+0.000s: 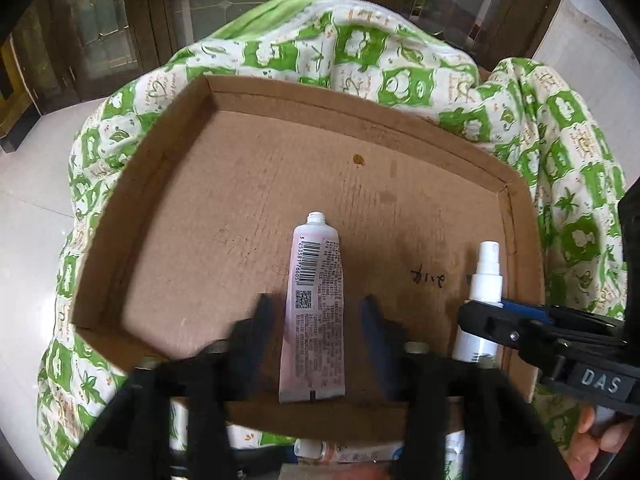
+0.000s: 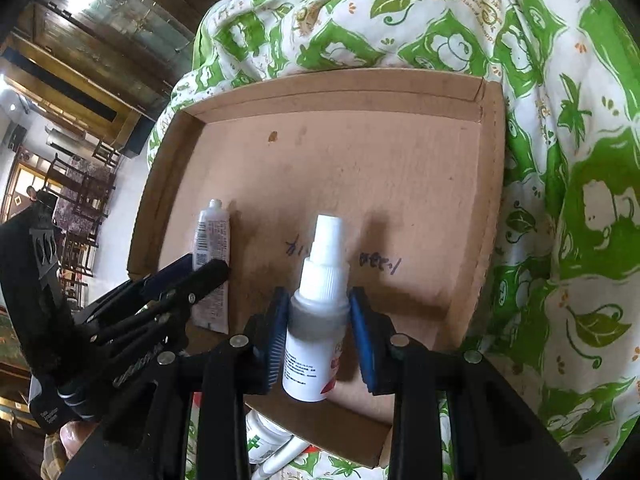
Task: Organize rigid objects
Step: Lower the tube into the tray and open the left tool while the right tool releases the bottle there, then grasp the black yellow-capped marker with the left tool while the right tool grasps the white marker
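Note:
A shallow cardboard tray (image 1: 168,184) (image 2: 168,184) lies on a green-and-white quilt. A capless white tube (image 1: 314,312) (image 2: 212,256) with a barcode lies flat on the tray floor. My left gripper (image 1: 316,320) is open, its fingers either side of the tube with gaps. A white spray bottle (image 2: 318,316) (image 1: 482,296) lies near the tray's right wall. My right gripper (image 2: 318,320) has its blue pads (image 2: 362,340) close on both sides of the bottle's body; contact is unclear.
The quilt (image 1: 560,152) (image 2: 560,160) rises around the tray. More white bottles and tubes (image 1: 348,452) (image 2: 268,440) lie just outside the tray's near edge. Dark wooden cabinets (image 1: 100,32) and a pale tiled floor (image 1: 28,200) lie beyond.

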Demonstrator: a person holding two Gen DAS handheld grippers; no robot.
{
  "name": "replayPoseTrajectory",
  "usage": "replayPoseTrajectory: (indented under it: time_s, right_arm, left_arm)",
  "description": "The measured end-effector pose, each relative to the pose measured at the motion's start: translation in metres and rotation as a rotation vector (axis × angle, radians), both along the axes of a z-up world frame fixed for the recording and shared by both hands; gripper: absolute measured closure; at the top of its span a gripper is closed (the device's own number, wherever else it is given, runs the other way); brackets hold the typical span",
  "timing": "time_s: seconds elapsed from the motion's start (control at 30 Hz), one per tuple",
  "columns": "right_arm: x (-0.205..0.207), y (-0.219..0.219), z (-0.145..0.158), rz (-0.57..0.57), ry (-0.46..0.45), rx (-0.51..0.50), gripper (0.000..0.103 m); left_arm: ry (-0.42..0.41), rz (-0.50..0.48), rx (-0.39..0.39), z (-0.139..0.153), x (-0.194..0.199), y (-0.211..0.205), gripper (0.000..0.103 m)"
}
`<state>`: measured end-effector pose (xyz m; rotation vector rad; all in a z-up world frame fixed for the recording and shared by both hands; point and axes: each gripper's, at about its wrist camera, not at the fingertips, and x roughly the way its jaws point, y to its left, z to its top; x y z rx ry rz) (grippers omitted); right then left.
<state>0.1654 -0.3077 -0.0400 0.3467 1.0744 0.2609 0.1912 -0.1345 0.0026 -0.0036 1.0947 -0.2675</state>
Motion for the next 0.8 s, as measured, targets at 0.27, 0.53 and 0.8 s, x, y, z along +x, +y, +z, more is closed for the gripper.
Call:
replayPoseTrajectory:
  time_s: [0.27, 0.53, 0.8]
  right_arm:
    - [-0.015, -0.011, 0.005, -0.034, -0.060, 0.036, 0.051]
    - [-0.051, -0.017, 0.018, -0.068, -0.147, 0.060, 0.034]
    - [-0.103, -0.007, 0.024, -0.047, -0.218, 0.042, 0.027]
  left_arm:
    - [-0.073, 0.017, -0.013, 0.032, -0.045, 0.019, 0.036]
    - [-0.108, 0.066, 0.029, 0.031, -0.121, 0.051, 0.023]
    - [-0.048, 0.133, 0.014, -0.003, -0.153, 0.067, 0.021]
